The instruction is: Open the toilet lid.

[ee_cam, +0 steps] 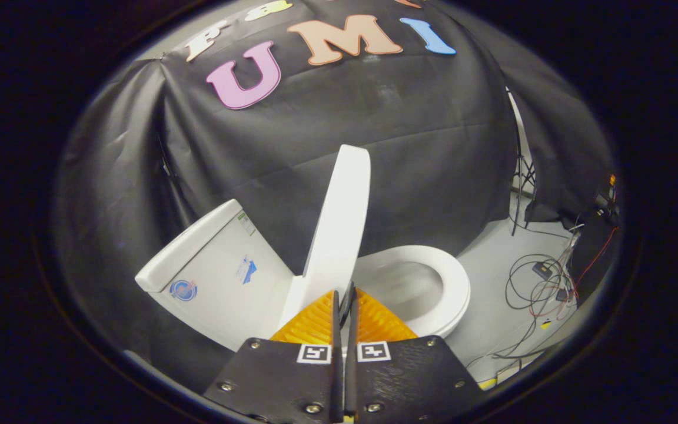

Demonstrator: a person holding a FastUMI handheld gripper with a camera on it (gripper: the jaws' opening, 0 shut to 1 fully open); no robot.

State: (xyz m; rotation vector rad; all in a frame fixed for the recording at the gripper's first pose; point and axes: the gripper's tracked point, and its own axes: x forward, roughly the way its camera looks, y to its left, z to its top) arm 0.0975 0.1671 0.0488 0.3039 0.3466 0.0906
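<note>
Tongs pinching smooth glossy lid, raised, oval seat

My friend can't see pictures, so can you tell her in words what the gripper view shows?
A white toilet lid stands raised, almost upright, just ahead of the gripper, whose fingers are closed together at the lid's lower edge; whether they pinch it is unclear. Beyond it are the open seat, the tank, and cables on the floor.

pale floor — toilet stands on it, tangled cables beside, a stand's legs beyond.
</note>
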